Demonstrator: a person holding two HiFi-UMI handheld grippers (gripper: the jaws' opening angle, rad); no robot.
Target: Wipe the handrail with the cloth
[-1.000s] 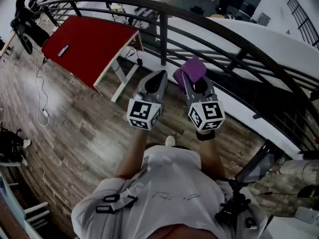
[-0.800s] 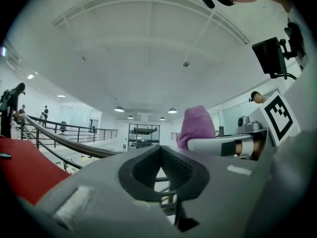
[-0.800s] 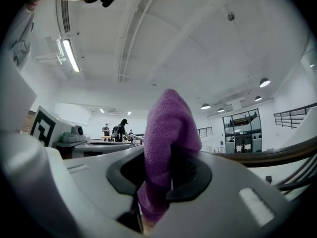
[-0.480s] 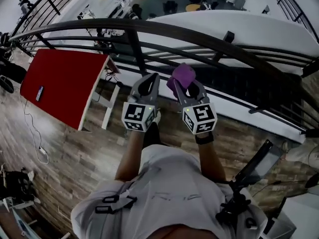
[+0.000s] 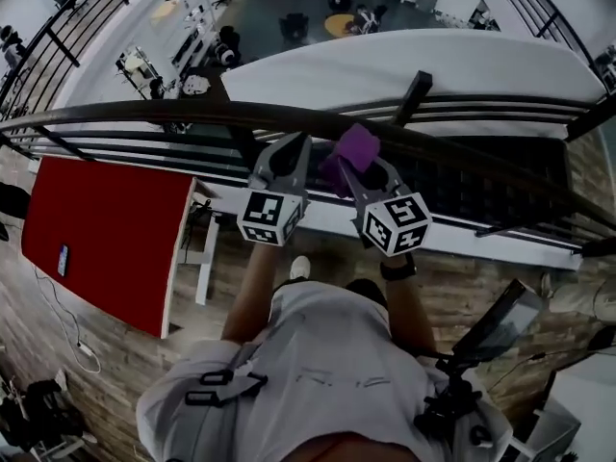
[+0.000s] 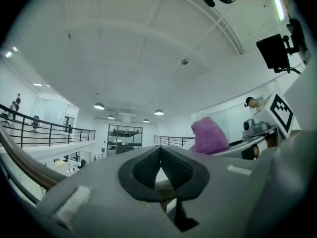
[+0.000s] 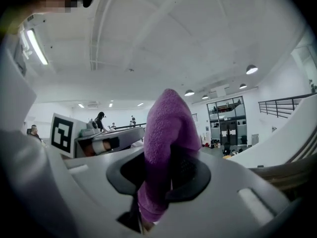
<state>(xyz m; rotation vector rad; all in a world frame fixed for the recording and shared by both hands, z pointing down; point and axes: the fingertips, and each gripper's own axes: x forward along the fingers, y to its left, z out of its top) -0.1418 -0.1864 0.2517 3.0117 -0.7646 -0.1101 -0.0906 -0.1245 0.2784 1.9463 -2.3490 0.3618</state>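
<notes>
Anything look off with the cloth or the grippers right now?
Nothing stands out. The purple cloth is clamped in the right gripper and sticks up by the handrail. The left gripper is shut and empty beside it.

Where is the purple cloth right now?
In the head view, the purple cloth is pinched in the right gripper, just right of centre, at the dark handrail, beside the left gripper.

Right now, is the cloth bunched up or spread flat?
Bunched: the purple cloth stands as a folded wad pinched in the right hand-held gripper, jaws shut on it, not spread flat.
</notes>
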